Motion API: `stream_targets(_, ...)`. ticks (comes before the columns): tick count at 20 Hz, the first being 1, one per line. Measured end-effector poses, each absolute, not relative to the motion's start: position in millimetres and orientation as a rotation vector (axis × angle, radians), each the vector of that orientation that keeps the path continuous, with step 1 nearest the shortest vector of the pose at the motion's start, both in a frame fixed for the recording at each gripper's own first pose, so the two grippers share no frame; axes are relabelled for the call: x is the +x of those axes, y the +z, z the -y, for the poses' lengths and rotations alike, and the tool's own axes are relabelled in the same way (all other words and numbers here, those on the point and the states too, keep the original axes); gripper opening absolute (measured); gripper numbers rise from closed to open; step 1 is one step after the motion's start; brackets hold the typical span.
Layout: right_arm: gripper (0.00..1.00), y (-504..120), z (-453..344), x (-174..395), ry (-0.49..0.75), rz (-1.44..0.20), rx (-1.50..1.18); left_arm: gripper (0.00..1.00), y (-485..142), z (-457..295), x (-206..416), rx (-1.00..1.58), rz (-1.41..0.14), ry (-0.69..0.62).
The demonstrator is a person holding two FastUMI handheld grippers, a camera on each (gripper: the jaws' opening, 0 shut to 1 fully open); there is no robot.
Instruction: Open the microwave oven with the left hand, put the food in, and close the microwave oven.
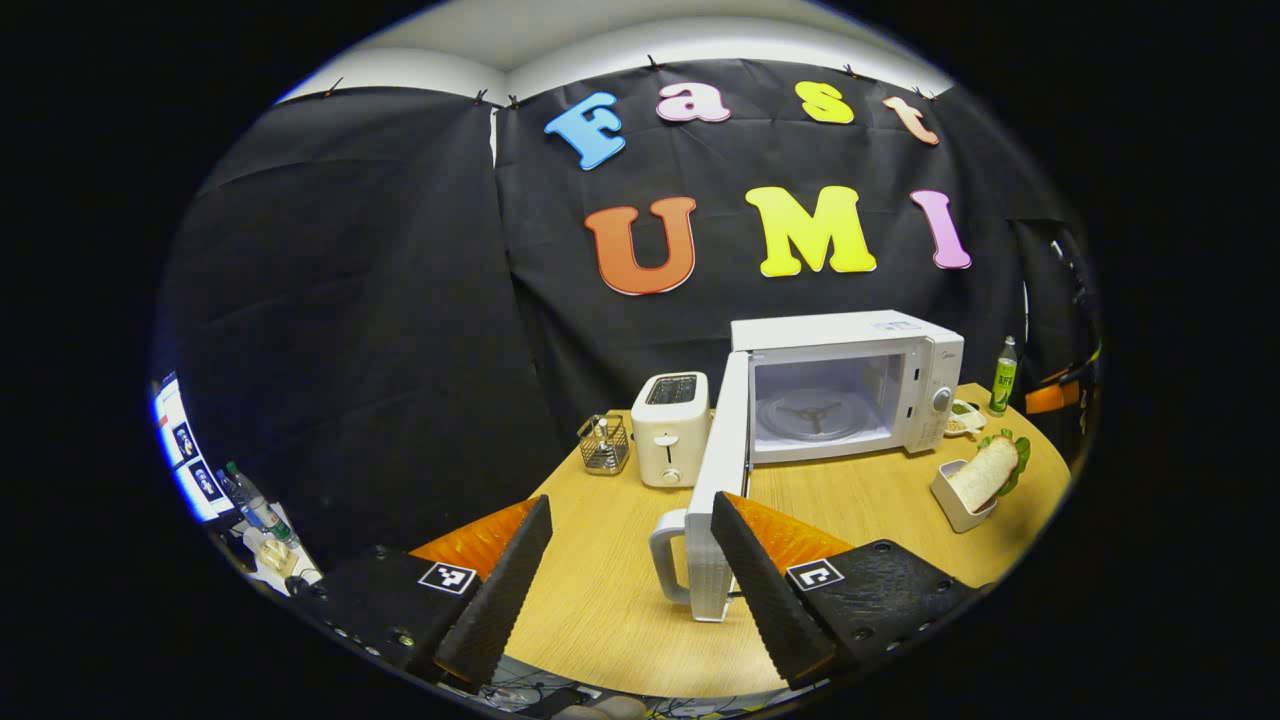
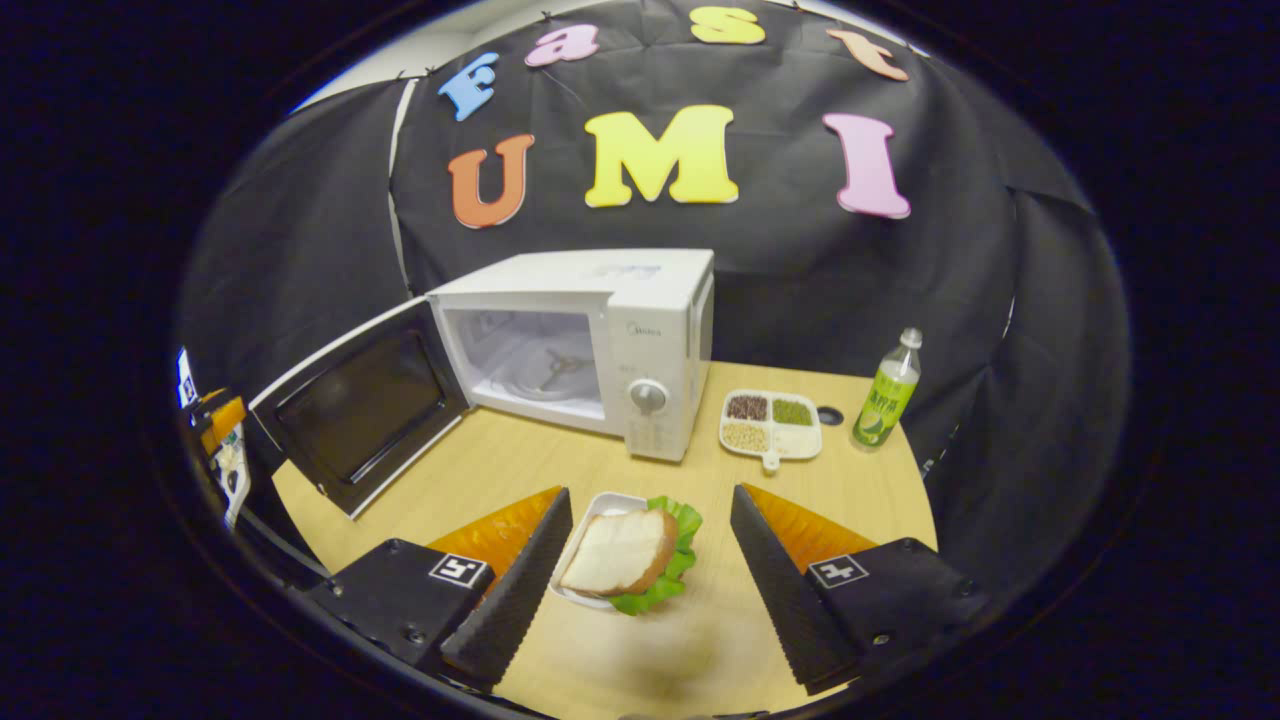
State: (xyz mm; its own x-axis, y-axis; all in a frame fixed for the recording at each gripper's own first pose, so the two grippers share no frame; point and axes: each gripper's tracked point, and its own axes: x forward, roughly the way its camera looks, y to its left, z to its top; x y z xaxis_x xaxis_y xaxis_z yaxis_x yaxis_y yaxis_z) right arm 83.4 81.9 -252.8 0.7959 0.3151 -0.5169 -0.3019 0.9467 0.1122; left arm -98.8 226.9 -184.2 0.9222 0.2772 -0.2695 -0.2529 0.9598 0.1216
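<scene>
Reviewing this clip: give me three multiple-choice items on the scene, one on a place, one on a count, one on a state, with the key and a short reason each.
1. Where does the toaster stand?
A. Beside the microwave's hinge side
B. On top of the microwave
C. Inside the microwave

2. How many compartments does the divided dish have?
A. Two
B. Four
C. Six

3. What is the state of the microwave door?
A. Shut
B. Swung wide open
C. Removed

Key: 1 A, it stands on the table next to the microwave, by the door hinge. 2 B, four sections show. 3 B, the bare cavity and turntable are visible.
</scene>
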Motion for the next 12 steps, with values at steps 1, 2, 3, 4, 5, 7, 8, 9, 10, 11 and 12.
stream_targets(1,1.00,-268,-81,86,0.344,-0.599,0.048,0.97,-177,-221,-99,0.094,-0.286,0.275)
stream_targets(2,0.99,-284,-80,89,0.353,-0.649,0.073,0.96,-170,-216,-98,0.102,-0.281,0.281)
stream_targets(3,0.95,-298,-80,92,0.368,-0.693,0.101,0.96,-163,-210,-97,0.110,-0.275,0.285)
stream_targets(4,0.95,-309,-83,93,0.385,-0.731,0.131,0.96,-158,-203,-94,0.114,-0.274,0.290)
stream_targets(5,0.95,-317,-85,93,0.407,-0.770,0.156,0.96,-154,-197,-94,0.112,-0.275,0.296)
stream_targets(7,0.80,-331,-90,93,0.458,-0.843,0.209,0.96,-149,-183,-92,0.111,-0.279,0.308)
stream_targets(8,0.77,-336,-92,93,0.482,-0.875,0.242,0.96,-147,-176,-91,0.115,-0.283,0.314)
stream_targets(9,0.72,-339,-96,94,0.511,-0.907,0.288,0.96,-145,-169,-90,0.121,-0.292,0.327)
stream_targets(10,0.70,-341,-100,94,0.538,-0.944,0.336,0.96,-142,-162,-88,0.132,-0.295,0.329)
stream_targets(11,0.63,-343,-101,95,0.555,-0.987,0.387,0.96,-141,-154,-87,0.146,-0.302,0.335)
stream_targets(12,0.60,-343,-102,96,0.572,-1.019,0.439,0.96,-138,-147,-88,0.161,-0.306,0.338)
